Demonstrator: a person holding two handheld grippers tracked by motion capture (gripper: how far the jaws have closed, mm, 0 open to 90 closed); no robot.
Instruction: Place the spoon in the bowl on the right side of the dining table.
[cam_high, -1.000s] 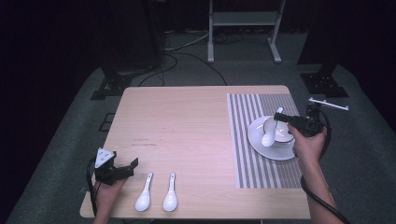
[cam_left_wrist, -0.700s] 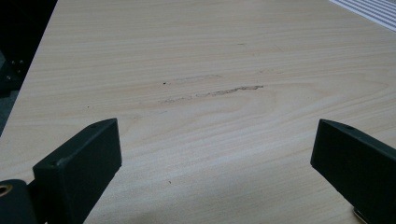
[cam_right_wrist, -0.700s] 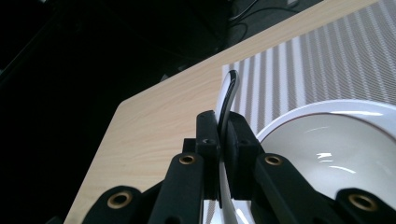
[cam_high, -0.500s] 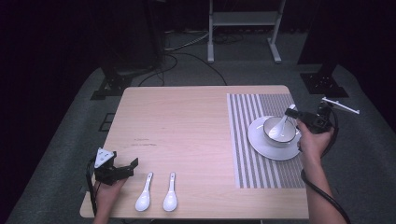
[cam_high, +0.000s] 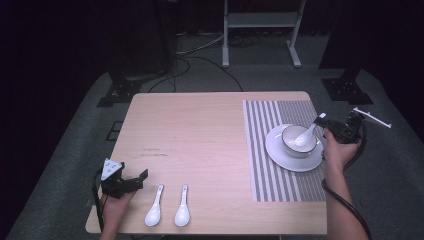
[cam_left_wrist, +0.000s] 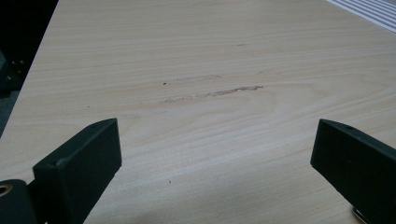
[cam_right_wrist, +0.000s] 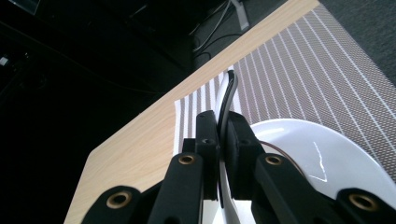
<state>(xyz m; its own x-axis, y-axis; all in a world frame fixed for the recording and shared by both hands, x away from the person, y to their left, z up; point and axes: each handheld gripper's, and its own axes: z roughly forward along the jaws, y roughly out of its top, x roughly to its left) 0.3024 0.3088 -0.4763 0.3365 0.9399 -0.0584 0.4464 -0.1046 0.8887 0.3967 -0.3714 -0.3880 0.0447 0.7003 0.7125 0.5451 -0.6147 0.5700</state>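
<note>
On the pale wooden table (cam_high: 210, 130), a striped placemat (cam_high: 280, 150) is lying along the 3 o'clock side, and a white plate (cam_high: 292, 157) is sitting on it with a white bowl (cam_high: 298, 141) resting at its centre. The right gripper (cam_high: 325, 120) is reaching in from the 3 o'clock edge, held in the person's right hand (cam_high: 339, 150), and its jaws are pressing closed on the handle of a white spoon (cam_high: 305, 136) whose scoop end is lying inside the bowl — the handle is slanting up toward the 2 o'clock corner. In the right gripper view the spoon handle (cam_right_wrist: 226, 100) is sticking up thin and edge-on between the clamped jaws, with the plate rim (cam_right_wrist: 322, 154) and placemat (cam_right_wrist: 299, 79) beyond. Down at the 7 o'clock corner the left gripper (cam_high: 137, 180) is resting low over bare wood, jaws spread wide and holding nothing; the left gripper view is showing only scuffed tabletop (cam_left_wrist: 210, 88) between them. Just beside it, toward 6 o'clock, two more white spoons are lying side by side near the table's front edge — one (cam_high: 154, 212) closer to the gripper, the other (cam_high: 182, 212) next to it — bowls toward the person, apart from each other.
</note>
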